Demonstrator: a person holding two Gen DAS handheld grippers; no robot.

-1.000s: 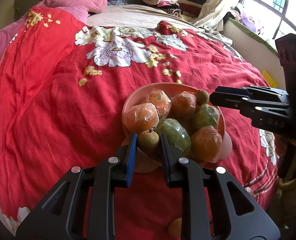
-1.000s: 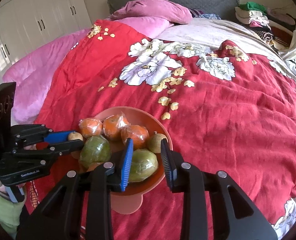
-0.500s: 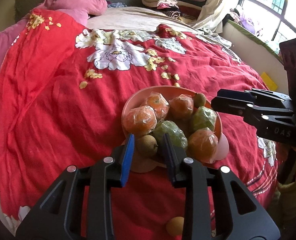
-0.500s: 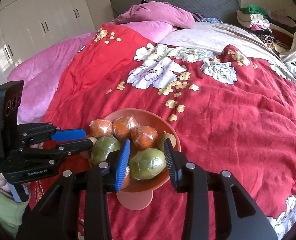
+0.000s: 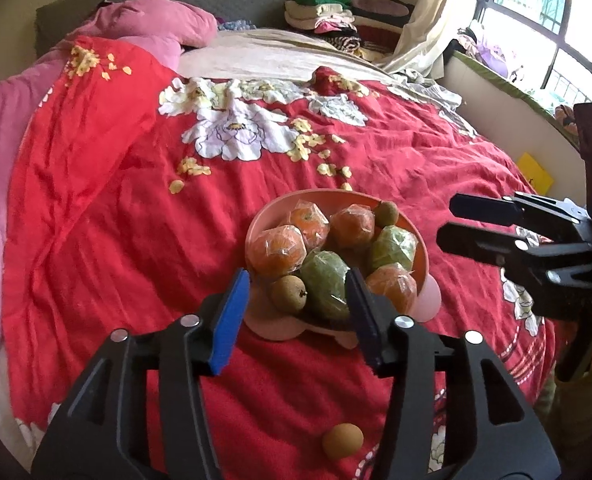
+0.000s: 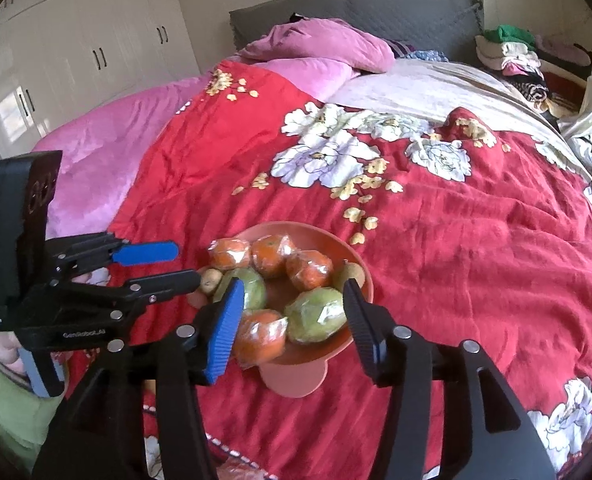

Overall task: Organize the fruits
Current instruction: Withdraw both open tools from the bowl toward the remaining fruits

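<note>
The left gripper (image 5: 297,312) has its jaws spread, they have just been opening, and nothing is pinched btw them; a small brown fruit (image 5: 289,294) sits free at the near edge of the pink bowl (image 5: 256,224), just in front of the blue pad, so I judge it was set down there and let go. The right gripper (image 6: 292,312) is also spread, its jaws have just been opening too, w/ no pad pressing on anything; seen btw them, lower down in the bowl, are a wrapped green fruit (image 6: 315,316) and a wrapped orange (image 6: 262,334). Both tools point down at an angle toward the bowl from the near side, the left one at the bowl's left, the right one at its right, prob. so that each can drop fruit w/o crossing the other. The bowl stands on a foot on the red flowered bedcover (image 5: 96,220), which is soft, so the fruits are heaped in the middle and lean on each other; a push at the rim could tip it. In the bowl I count four wrapped oranges, two wrapped green fruits and two small brown ones. One more small round fruit (image 5: 342,440) lies on the cover near the left gripper, outside the bowl, so the task seems almost done but not fully. Further away are pink pillows (image 6: 315,44) and folded clothes (image 6: 507,52).
</note>
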